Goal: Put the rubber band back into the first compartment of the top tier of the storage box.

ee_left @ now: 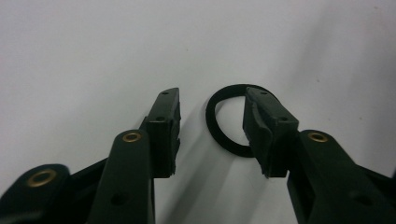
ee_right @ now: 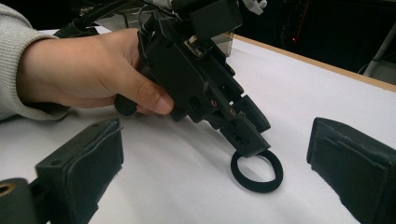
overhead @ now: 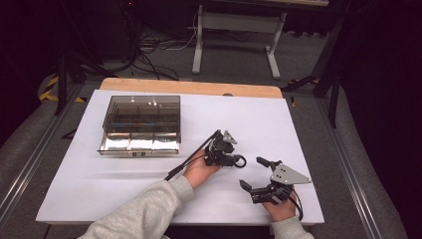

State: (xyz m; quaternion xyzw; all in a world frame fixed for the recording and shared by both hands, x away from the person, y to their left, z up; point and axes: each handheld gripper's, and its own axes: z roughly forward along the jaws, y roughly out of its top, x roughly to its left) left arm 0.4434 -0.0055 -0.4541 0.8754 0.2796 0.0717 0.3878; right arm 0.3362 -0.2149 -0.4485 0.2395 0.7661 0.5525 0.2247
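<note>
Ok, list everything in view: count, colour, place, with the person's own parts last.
ring: one, black, flat on the sheet right of centre, one left jaw tip over its rim
organiser box: one, smoky clear, compartmented, far left of sheet
sheet: one, white, covering the table
table edge: one, light wood, along the far side
table frame: one, pale grey, on the floor behind
left gripper: one, black, jaws apart over the ring
right gripper: one, black, open, near right
sleeves: two, grey, near edge

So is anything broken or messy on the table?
Nothing stands out. The black ring lies flat and whole under the left gripper, and the drawer box sits square on the table.
</note>
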